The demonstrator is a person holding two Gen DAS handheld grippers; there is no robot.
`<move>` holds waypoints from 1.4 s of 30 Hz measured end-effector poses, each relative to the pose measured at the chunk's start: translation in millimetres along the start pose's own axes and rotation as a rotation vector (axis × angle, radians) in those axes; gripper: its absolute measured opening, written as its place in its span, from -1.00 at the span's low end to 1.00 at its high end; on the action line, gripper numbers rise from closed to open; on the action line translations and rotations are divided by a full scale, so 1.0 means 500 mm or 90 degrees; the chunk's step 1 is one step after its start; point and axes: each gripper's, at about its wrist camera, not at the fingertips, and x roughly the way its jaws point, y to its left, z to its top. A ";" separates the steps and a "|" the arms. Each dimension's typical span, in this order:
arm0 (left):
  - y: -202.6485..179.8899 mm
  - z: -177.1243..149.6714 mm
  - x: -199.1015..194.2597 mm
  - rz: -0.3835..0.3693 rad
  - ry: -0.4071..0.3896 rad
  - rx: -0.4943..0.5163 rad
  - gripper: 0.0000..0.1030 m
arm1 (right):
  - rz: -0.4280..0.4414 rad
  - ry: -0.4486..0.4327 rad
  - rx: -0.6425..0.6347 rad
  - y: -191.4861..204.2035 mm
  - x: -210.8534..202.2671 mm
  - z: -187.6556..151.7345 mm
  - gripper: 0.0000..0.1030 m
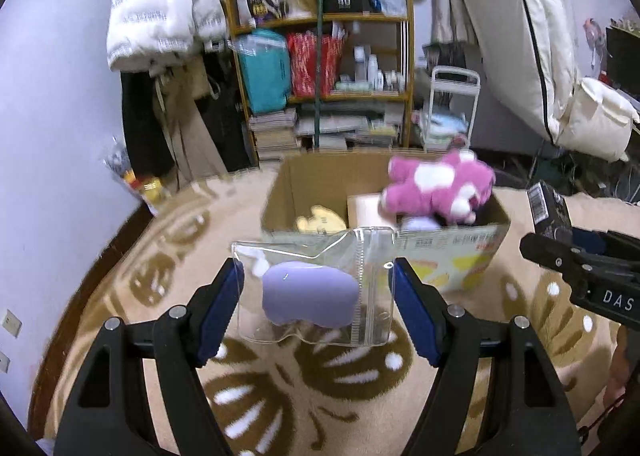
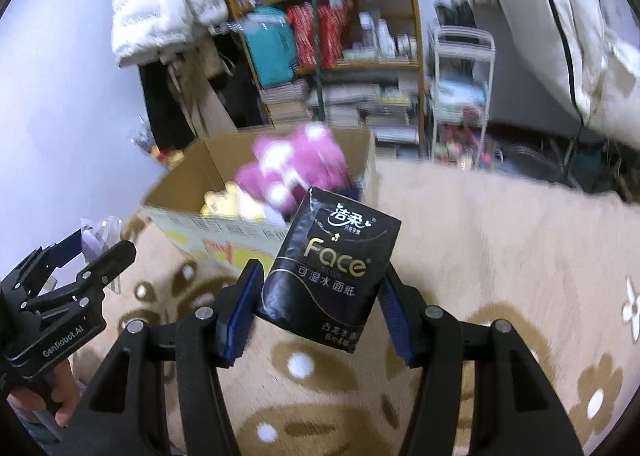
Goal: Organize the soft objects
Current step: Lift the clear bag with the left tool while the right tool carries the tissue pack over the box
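Rug: the beige pile rug with brown flower shapes and white dots [image 1: 320,384] spreads under and ahead of both your grippers.
Shelf: a wooden shelf unit crammed with books, bottles and bags [image 1: 320,56] stands far ahead of you, past the box.
Box: the open brown cardboard box with yellow print on its front wall [image 1: 452,252] sits on the rug just ahead of your left gripper, and ahead-left of your right one.
Plush: a pink and white plush toy [image 1: 436,186] lies on top of the box's contents, at its right side; a yellow soft thing [image 1: 320,220] shows lower in the box, to the left.
Left gripper: your left gripper [image 1: 316,304] pinches a clear plastic zip pouch [image 1: 360,296] between its blue pads [image 1: 218,312], held off the rug in front of the box.
Pouch contents: a lilac soft pad [image 1: 310,296] sits inside.
Right gripper: your right gripper [image 2: 320,296] clamps a black soft pack of "Face" tissues [image 2: 330,268], tilted, lifted clear of the rug, just right of the box.
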 end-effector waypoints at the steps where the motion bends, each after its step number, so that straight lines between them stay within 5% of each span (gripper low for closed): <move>1: 0.003 0.007 -0.008 0.002 -0.013 0.002 0.44 | 0.000 -0.017 -0.008 0.006 -0.010 0.006 0.17; 21: 0.030 0.191 -0.008 0.013 -0.117 0.016 0.44 | 0.024 -0.177 -0.113 0.094 -0.029 0.164 0.17; 42: 0.039 0.125 0.145 -0.009 -0.051 0.017 0.45 | 0.067 -0.112 -0.094 0.090 0.114 0.143 0.18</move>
